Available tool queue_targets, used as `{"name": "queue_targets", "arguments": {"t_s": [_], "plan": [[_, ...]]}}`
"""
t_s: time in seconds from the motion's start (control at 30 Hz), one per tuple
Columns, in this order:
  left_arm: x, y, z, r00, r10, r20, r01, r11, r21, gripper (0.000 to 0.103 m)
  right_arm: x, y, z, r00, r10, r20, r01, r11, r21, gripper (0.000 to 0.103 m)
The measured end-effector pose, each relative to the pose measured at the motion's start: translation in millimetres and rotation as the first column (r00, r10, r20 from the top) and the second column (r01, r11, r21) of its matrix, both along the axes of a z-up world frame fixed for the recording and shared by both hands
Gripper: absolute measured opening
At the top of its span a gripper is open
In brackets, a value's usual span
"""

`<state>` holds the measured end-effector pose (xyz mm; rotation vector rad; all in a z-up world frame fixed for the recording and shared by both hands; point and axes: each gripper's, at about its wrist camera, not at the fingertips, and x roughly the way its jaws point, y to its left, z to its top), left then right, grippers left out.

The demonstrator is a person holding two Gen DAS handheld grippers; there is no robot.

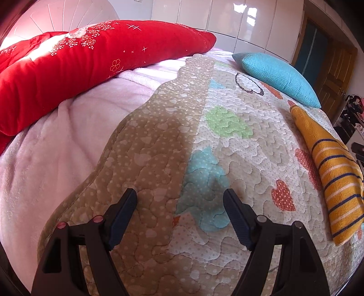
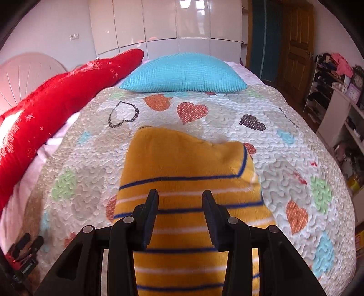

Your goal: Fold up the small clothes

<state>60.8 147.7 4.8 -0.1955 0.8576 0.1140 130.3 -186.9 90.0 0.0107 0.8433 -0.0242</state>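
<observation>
On the heart-patterned quilt [image 2: 227,127], a yellow striped garment [image 2: 188,164] lies flat, well short of the blue pillow [image 2: 184,72] at the quilt's far end. Folded shape; plain yellow at the end toward the pillow, navy and white stripes toward the camera. Its near end runs under the right gripper [image 2: 179,200] and off the bottom of the right wrist view, so its full length cannot be read. What kind of garment it is cannot be told.

Right gripper: jaws apart, one finger on either side of a band of the striped cloth, held over it. Whether the fingertips touch the fabric is unclear; nothing pinched.

Left gripper [image 1: 179,195]: jaws spread wide, nothing between them, over the quilt's tan border and a pale blue heart patch. Height above the quilt not readable. From this view the garment [image 1: 334,173] sits far to the side of the quilt, partly cut by the lens edge, with the blue pillow [image 1: 277,77] beyond it.

Red cushion [image 1: 91,66] lies along the quilt's other side on a pink blanket [image 1: 56,148]; lettering on it is cut off and washed out by glare. White wardrobe doors [image 2: 173,20] stand behind the pillow. Shelves [image 2: 336,91] off the quilt's edge hold clutter too small to identify.
</observation>
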Motion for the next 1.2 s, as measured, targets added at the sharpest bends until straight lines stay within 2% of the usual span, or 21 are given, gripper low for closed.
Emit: {"name": "queue_targets", "arguments": {"t_s": [0.07,0.1,0.2,0.43,0.47,0.5,0.53,0.67,0.77,0.83,0.9,0.97,1.03,1.1,1.2], "plan": [[1,-1,0,1.0,-0.003,-0.001,0.003,1.0,0.002,0.08,16,6,-18,1.0,-0.006,-0.027,0.003,0.996,-0.093,0.043],[1,-1,-1,1.0,-0.004,-0.002,0.004,1.0,0.003,0.08,19,4,-28,0.999,-0.006,-0.046,0.002,0.995,-0.1,0.043],[1,0,-1,1.0,-0.004,-0.005,0.004,1.0,-0.004,0.08,4,-9,-39,1.0,-0.004,-0.025,0.002,0.998,-0.065,0.043],[3,-3,-2,1.0,-0.004,-0.017,0.005,1.0,0.016,0.081,-76,-27,-39,0.999,0.042,0.031,-0.041,0.999,-0.017,0.045],[2,-3,-2,1.0,-0.004,-0.017,0.004,1.0,0.015,0.081,-86,-30,-40,0.999,0.041,0.031,-0.041,0.999,-0.004,0.048],[2,-3,-2,1.0,-0.003,-0.017,0.003,1.0,0.015,0.081,-95,-33,-44,0.999,0.032,0.004,-0.032,0.999,0.003,0.061],[3,-3,-2,1.0,-0.003,-0.017,0.004,1.0,0.015,0.081,-103,-37,-51,0.999,0.021,-0.027,-0.021,1.0,0.017,0.064],[2,-4,-3,1.0,-0.001,-0.016,0.001,1.0,0.019,0.081,-141,-54,-60,1.0,-0.001,-0.021,0.002,0.996,0.087,0.064],[2,-3,-3,1.0,-0.001,-0.016,0.001,1.0,0.017,0.081,-155,-52,-59,0.997,-0.003,-0.079,0.007,0.998,0.057,0.065],[2,-3,-2,1.0,0.0,-0.016,0.0,1.0,0.015,0.081,-161,-44,-56,0.992,0.013,-0.123,-0.014,1.0,-0.008,0.065],[2,-3,-2,1.0,0.001,-0.015,-0.001,1.0,0.014,0.081,-170,-41,-34,0.999,0.018,-0.04,-0.02,0.999,-0.045,0.065],[2,-2,-2,1.0,0.002,-0.015,-0.001,1.0,0.014,0.081,-168,-42,-2,0.998,0.012,0.062,-0.01,0.999,-0.033,0.065],[2,-2,-2,1.0,0.002,-0.016,-0.002,1.0,0.017,0.081,-153,-43,26,0.992,0.018,0.128,-0.021,0.999,0.024,0.072],[2,-2,-2,1.0,0.002,-0.016,-0.002,1.0,0.019,0.081,-123,-41,40,0.99,0.036,0.134,-0.046,0.996,0.071,0.072],[2,-2,-3,1.0,0.001,-0.017,-0.001,1.0,0.014,0.082,-67,-39,30,0.997,0.038,0.072,-0.048,0.989,0.141,0.071]]}}
